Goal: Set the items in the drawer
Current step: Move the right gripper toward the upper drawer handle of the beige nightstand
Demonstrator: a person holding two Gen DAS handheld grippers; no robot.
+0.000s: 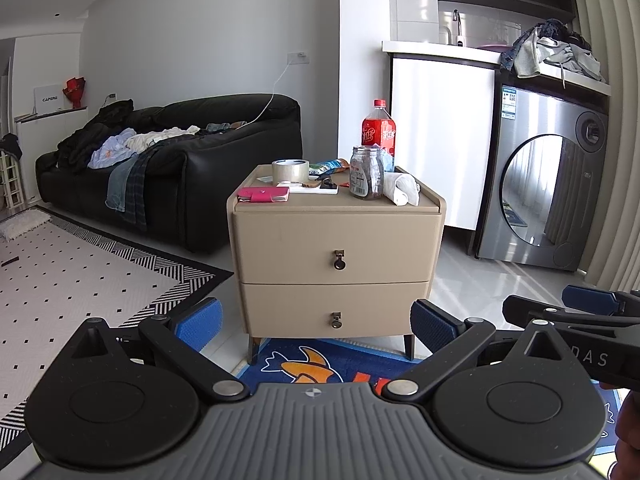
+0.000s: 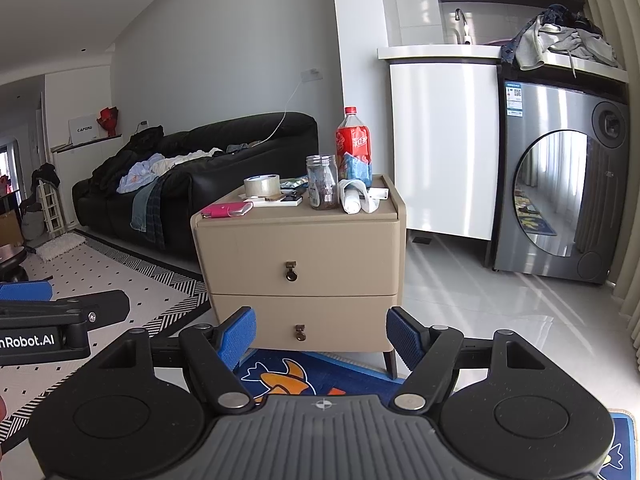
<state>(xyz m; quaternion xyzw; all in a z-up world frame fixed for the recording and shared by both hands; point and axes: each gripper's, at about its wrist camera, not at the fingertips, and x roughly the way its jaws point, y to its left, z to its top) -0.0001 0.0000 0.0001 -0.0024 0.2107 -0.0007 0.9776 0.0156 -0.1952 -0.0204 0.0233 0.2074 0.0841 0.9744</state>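
Ahead of both tongs stands the nightstand (image 1: 336, 248), its 2 drawers shut. Your left gripper (image 1: 316, 320) gapes wide, empty; so does your right gripper (image 2: 322, 332). Left to right on top: pink case (image 1: 264, 194), tape roll (image 1: 289, 170), jar (image 1: 366, 178), cola bottle (image 1: 379, 128). Whether you're starting or finished, I can't judge.

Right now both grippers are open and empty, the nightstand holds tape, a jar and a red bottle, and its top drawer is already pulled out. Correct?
Not quite. The top drawer is shut, flush with the bottom drawer, as both wrist views show. The rest holds: left gripper and right gripper open and empty; tape, jar and bottle on the nightstand.
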